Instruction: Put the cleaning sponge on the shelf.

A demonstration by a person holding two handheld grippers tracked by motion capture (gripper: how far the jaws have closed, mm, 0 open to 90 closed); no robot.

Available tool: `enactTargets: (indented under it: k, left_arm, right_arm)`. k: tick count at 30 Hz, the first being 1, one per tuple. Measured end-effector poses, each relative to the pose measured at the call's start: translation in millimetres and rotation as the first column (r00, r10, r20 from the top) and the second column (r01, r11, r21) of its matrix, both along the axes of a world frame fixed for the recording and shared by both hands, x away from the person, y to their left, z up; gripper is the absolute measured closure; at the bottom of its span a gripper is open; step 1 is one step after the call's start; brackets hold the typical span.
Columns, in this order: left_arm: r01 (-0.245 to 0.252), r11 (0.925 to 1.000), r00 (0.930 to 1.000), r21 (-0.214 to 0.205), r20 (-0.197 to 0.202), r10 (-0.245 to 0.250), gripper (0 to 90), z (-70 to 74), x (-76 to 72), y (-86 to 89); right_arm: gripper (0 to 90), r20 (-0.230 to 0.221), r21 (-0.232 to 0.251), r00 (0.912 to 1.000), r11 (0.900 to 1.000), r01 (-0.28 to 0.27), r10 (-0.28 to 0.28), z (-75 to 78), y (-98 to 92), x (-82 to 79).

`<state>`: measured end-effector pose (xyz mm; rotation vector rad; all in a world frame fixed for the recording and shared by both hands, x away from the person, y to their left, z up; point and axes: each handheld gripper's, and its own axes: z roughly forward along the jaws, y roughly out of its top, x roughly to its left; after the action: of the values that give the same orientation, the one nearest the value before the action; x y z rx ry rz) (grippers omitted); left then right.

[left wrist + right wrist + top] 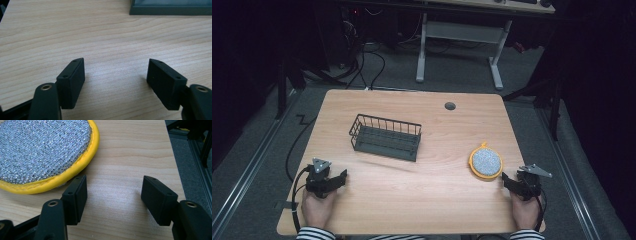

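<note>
A round scouring pad [485,162] with a silver mesh face and yellow rim lies flat on the wooden table, right of centre. A dark wire basket [385,136] stands near the middle, slightly left. My left gripper [343,176] rests near the front left corner, open, with bare wood between its jaws [116,72]. The basket's base [172,10] is ahead of it, to the right. My right gripper [505,179] rests near the front right edge, open, just in front of the pad. In the right gripper view the pad [42,152] lies just beyond the left jaw; nothing is between the jaws [113,187].
The table's right edge [176,167] runs close beside my right gripper, with dark floor and a metal frame beyond. A round cable hole [450,106] sits at the table's back. A white desk frame [459,50] stands farther back.
</note>
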<state>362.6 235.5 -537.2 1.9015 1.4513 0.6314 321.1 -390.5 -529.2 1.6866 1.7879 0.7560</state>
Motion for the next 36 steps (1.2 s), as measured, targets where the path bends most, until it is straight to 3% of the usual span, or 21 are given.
enactTargets:
  k: [17, 23, 36]
  left_arm:
    - [-0.004, 1.0, 1.0, -0.004, 0.0, 0.004, 30.7, 0.0, -0.1, -0.2]
    - [-0.016, 0.9997, 0.9999, -0.018, 0.0, 0.016, 38.1, 1.2, 0.2, 2.7]
    - [0.017, 0.9989, 0.9998, -0.043, 0.007, -0.016, 38.5, 3.1, 0.1, 1.8]
  right_arm:
    - [36.2, -0.005, -0.001, 1.0, 1.0, -0.004, 0.004, 0.1, 0.5, 0.1]
    - [35.8, -0.004, -0.003, 0.9999, 0.9999, -0.01, 0.01, 0.0, 0.4, 0.2]
    - [35.8, -0.004, -0.003, 0.9999, 1.0, -0.009, 0.009, 0.1, 0.4, 0.2]
